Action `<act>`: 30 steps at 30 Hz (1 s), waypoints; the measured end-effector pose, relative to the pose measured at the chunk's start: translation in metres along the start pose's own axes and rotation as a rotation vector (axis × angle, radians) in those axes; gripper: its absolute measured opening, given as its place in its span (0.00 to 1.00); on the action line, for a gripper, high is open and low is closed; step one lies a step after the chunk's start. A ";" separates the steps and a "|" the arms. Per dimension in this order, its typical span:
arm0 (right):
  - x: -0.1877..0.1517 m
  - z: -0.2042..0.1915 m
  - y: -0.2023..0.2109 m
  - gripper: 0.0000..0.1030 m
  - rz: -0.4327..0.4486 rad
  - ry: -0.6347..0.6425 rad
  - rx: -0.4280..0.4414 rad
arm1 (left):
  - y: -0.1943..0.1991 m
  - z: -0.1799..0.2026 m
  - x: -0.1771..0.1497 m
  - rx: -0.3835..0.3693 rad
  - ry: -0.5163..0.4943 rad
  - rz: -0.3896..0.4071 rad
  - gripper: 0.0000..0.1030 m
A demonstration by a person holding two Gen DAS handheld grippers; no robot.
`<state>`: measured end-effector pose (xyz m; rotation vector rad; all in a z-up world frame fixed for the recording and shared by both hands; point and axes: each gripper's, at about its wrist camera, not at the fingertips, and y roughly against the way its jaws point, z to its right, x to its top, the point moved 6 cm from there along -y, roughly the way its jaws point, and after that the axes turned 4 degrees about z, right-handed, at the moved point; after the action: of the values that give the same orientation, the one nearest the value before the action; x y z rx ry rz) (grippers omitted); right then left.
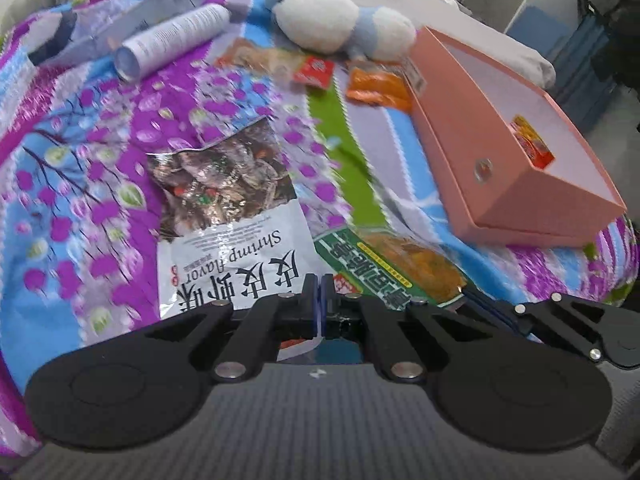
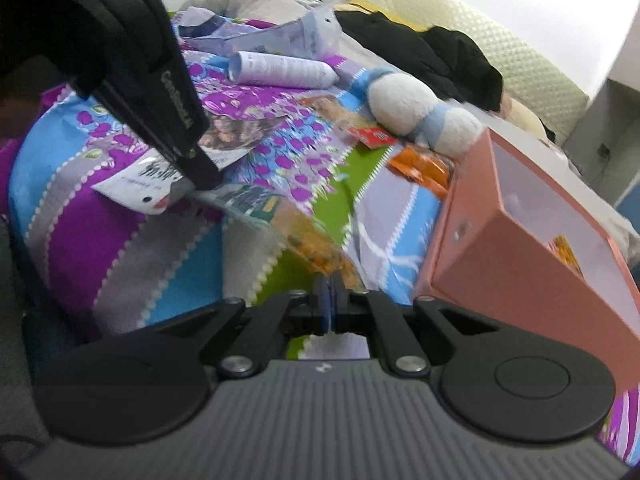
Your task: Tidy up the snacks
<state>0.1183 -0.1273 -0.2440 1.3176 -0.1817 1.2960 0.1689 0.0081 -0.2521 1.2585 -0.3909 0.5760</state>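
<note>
Bedspread: a purple, blue and green floral quilt (image 1: 100, 168) covers the bed under everything.
Tube: a white printed cylinder (image 1: 172, 42) lies far left at the back, near a grey pouch.
Shrimp bag: a silver-and-white foil snack bag (image 1: 224, 216) marked "Shrimp flavor" lies flat, its near edge at the left gripper (image 1: 318, 288), whose black jaws are pressed together; the right wrist view shows them pinching that bag's corner.
Green bag: a green-labelled clear packet of orange snacks (image 1: 400, 264) sits just beside it; the right gripper (image 2: 329, 284), jaws pressed together, pinches its near end.
Plush: a white-and-blue soft toy (image 1: 340, 20) rests at the back.
Small packs: 1 red sachet (image 1: 314, 72) and 1 orange wrapper (image 1: 378, 88) lie near the box.
Box: an open pink cardboard box (image 1: 480, 152) stands right, 1 red-and-yellow packet (image 1: 532, 140) inside.
</note>
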 end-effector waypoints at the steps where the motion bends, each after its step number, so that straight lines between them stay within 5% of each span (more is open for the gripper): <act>1: -0.003 0.002 0.001 0.05 -0.007 -0.006 -0.007 | 0.000 0.003 -0.002 -0.010 0.000 -0.010 0.02; 6: -0.012 0.011 0.004 0.08 -0.054 -0.098 0.012 | -0.004 0.010 -0.005 -0.050 0.013 -0.058 0.04; 7: -0.013 0.012 0.004 0.12 -0.059 -0.116 0.027 | -0.005 0.011 -0.005 -0.056 0.008 -0.073 0.13; 8: -0.013 0.013 0.004 0.20 -0.063 -0.137 0.039 | -0.005 0.012 -0.004 -0.065 0.006 -0.088 0.33; 10: -0.015 0.012 0.005 0.76 -0.071 -0.166 0.052 | -0.002 0.012 -0.001 -0.073 0.008 -0.093 0.72; 11: -0.015 0.013 0.007 0.84 -0.065 -0.184 0.050 | 0.002 0.010 0.001 -0.069 0.010 -0.068 0.83; 21: -0.012 0.023 0.012 0.87 -0.030 -0.396 0.116 | 0.026 -0.020 0.012 -0.039 0.027 0.046 0.94; 30: -0.015 0.032 -0.009 0.87 -0.060 -0.569 0.092 | 0.002 -0.060 0.011 0.037 0.093 0.031 0.94</act>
<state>0.1368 -0.1582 -0.2492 1.7347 -0.4775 0.8596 0.1742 0.0679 -0.2610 1.2580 -0.3233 0.6682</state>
